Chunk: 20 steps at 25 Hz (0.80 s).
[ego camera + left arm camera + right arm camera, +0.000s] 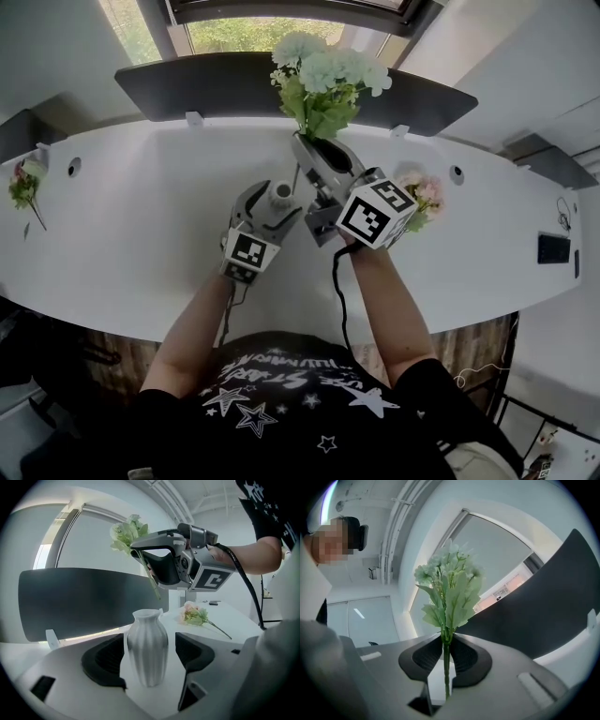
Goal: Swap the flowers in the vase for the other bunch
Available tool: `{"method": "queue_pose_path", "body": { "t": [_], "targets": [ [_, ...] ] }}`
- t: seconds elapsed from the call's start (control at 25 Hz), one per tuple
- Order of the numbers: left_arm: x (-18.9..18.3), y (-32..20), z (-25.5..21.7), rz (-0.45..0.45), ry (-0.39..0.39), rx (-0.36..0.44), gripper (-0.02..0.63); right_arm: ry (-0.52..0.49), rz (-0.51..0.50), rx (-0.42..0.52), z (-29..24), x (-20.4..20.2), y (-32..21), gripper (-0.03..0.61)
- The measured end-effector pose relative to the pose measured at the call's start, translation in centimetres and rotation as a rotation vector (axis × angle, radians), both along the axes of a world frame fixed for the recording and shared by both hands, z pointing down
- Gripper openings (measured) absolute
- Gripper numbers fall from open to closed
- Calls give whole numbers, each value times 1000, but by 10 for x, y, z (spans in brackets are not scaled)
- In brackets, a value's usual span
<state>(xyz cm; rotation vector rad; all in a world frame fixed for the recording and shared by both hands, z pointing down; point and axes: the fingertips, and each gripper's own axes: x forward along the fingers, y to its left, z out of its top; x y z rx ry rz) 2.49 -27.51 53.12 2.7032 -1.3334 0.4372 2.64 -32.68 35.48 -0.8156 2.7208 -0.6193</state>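
Observation:
A white ribbed vase [147, 646] stands on the white table [141, 244], its mouth bare. My left gripper [149, 663] is open around it, with a gap between the vase and each pad. From the head view, the vase [281, 194] shows just beyond the left gripper [278, 208]. Above and to the right, my right gripper [326, 161] is shut on the stem of a pale green and white bunch [323, 80]. That bunch [450, 592] rises upright from the closed jaws of the right gripper [446, 653]. A pink bunch [422, 197] lies on the table to the right.
A dark curved panel [187, 89] runs along the table's far edge below a window. A small flower sprig [25, 186] lies at the far left. A dark phone [553, 248] rests near the right end.

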Motion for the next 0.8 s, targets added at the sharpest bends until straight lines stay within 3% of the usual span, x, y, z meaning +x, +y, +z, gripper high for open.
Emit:
{"method": "queue_pose_path", "body": {
  "t": [0.32,0.44,0.8],
  "targets": [
    [5,-1,3,-27,24,-13,336,-6,-26,-4,3,-2,-2,54],
    [2,-3,1,-40,42,0,284,-10,-33,-5,5,-2,-3,54],
    [10,-8,-3,-29,36,-14,282,2,-37,-34,17,-1,-10,54]
  ]
}}
